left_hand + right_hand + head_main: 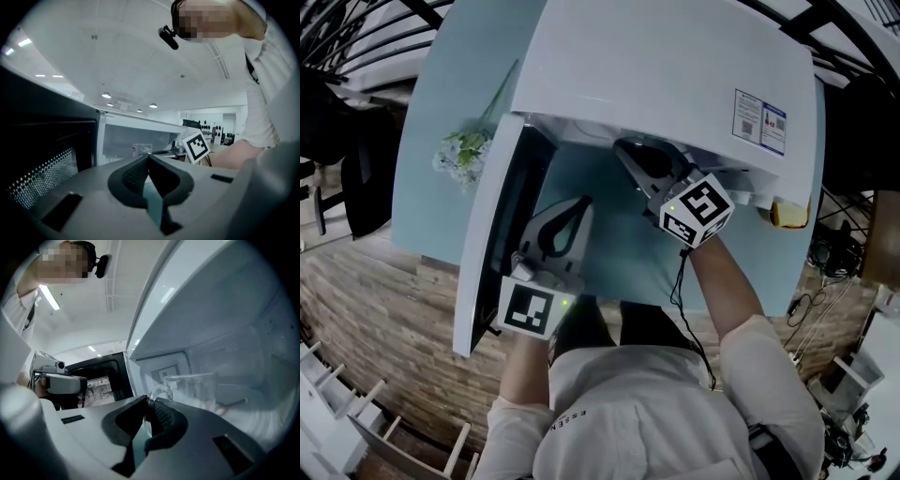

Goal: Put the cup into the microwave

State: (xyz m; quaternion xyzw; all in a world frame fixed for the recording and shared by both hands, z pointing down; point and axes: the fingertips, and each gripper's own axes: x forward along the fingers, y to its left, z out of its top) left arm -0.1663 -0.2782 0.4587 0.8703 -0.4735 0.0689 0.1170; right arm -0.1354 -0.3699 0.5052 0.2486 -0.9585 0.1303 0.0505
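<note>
- The white microwave (675, 75) is standing on a light blue table (441, 112), and its door (487, 253) is hanging wide open on the microwave's left side.
- The right gripper (150, 401) is reaching into the microwave's open chamber, with only its rear part and marker cube (698, 211) showing outside the front edge.
- The right gripper's jaws are pinching the handle (158, 391) of a clear glass cup (194, 387).
- The cup is sitting upright inside the microwave's chamber, near the front opening. It cannot be told whether its base is touching the chamber floor.
- The left gripper (149, 158) is hovering in front of the microwave, just beside the inner face of the open door, and is pointing toward the chamber.
- The left gripper's jaws are pressed together at the tips, with nothing between them.
- A bunch of flowers (461, 150) is lying on the table to the left of the microwave, behind the door.
</note>
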